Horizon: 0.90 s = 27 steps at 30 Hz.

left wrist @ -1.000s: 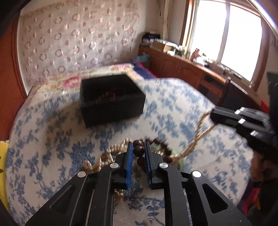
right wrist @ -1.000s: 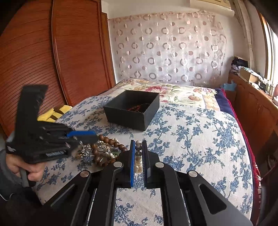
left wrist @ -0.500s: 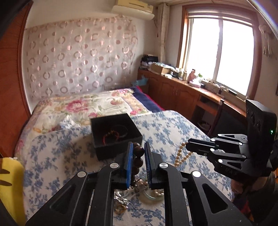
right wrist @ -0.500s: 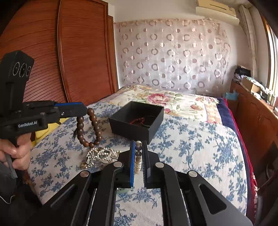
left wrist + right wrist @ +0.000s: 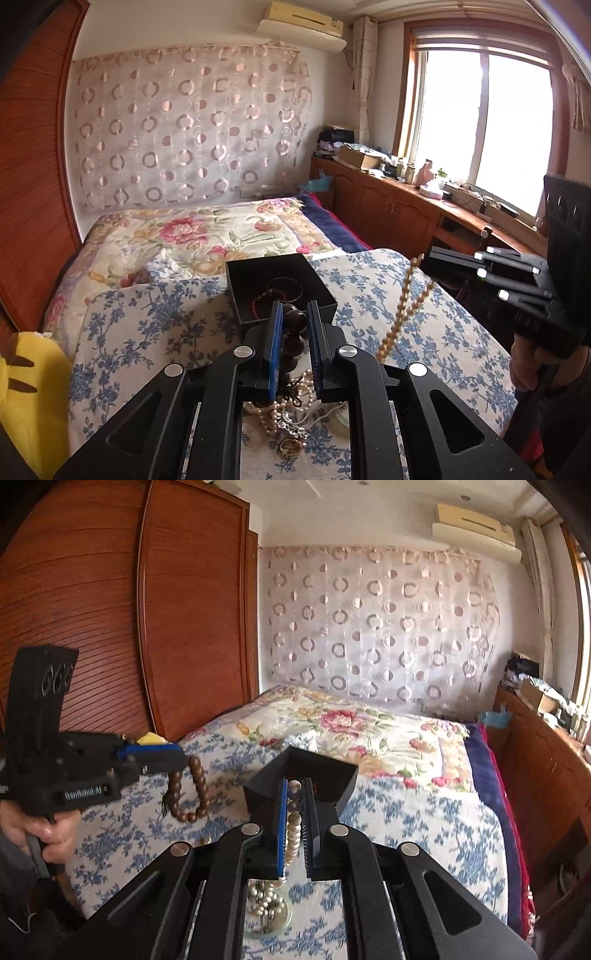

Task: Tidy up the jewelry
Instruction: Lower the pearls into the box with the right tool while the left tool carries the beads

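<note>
My left gripper [image 5: 294,314] is shut on a dark brown wooden bead bracelet [image 5: 293,338] and holds it in the air; the bracelet hangs as a loop in the right wrist view [image 5: 188,794]. My right gripper [image 5: 294,788] is shut on a cream pearl necklace [image 5: 293,827], which dangles in the left wrist view [image 5: 400,317]. An open black box [image 5: 280,291] sits on the blue floral bedspread ahead of both grippers and holds a red cord bracelet [image 5: 282,291]. It also shows in the right wrist view [image 5: 328,771].
A pile of pearls, chains and a gold ring [image 5: 288,448] lies on the bedspread under my left gripper, beside a pale green bangle [image 5: 267,928]. A yellow plush [image 5: 26,387] lies at the left edge. Wooden cabinets [image 5: 399,218] run along the right; a wardrobe [image 5: 147,627] stands left.
Both grippers have risen from the bedspread with their jewelry. The bead bracelet and the pearl necklace now hang clear of the pile, closer to the black box.
</note>
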Available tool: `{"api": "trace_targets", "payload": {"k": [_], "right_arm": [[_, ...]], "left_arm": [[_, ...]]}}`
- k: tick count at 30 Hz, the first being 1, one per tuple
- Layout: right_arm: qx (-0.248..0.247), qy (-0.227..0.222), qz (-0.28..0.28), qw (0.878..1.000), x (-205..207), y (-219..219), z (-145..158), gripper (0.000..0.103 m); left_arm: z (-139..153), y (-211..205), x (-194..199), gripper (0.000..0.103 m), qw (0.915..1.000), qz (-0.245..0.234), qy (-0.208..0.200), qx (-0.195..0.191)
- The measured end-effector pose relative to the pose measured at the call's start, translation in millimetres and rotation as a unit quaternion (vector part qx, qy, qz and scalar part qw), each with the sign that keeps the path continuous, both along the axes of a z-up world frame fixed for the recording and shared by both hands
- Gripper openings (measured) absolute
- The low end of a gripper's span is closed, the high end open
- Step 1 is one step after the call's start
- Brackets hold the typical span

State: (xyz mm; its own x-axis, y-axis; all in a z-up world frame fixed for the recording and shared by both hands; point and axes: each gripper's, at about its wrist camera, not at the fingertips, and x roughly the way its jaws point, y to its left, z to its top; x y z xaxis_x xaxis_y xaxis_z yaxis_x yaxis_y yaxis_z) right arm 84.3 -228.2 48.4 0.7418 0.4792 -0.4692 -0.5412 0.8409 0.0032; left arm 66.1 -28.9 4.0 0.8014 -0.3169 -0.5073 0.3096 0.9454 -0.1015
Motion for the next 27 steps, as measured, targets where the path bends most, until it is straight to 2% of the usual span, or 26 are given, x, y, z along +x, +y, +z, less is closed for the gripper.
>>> {"api": "trace_targets", "payload": {"k": [15,27], "right_arm": [[-0.003,-0.039,0.003,0.999,17.0,11.2,41.6,0.008],[-0.005,-0.062,0.011,0.998,45.7,13.8,79.3,0.008]], "left_arm": [[3.8,15.2,6.3,0.012,0.9999,0.008,-0.005,-0.007],[16.9,17.0,37.8,0.012,0.9999,0.007,-0.006,-0.011]]}}
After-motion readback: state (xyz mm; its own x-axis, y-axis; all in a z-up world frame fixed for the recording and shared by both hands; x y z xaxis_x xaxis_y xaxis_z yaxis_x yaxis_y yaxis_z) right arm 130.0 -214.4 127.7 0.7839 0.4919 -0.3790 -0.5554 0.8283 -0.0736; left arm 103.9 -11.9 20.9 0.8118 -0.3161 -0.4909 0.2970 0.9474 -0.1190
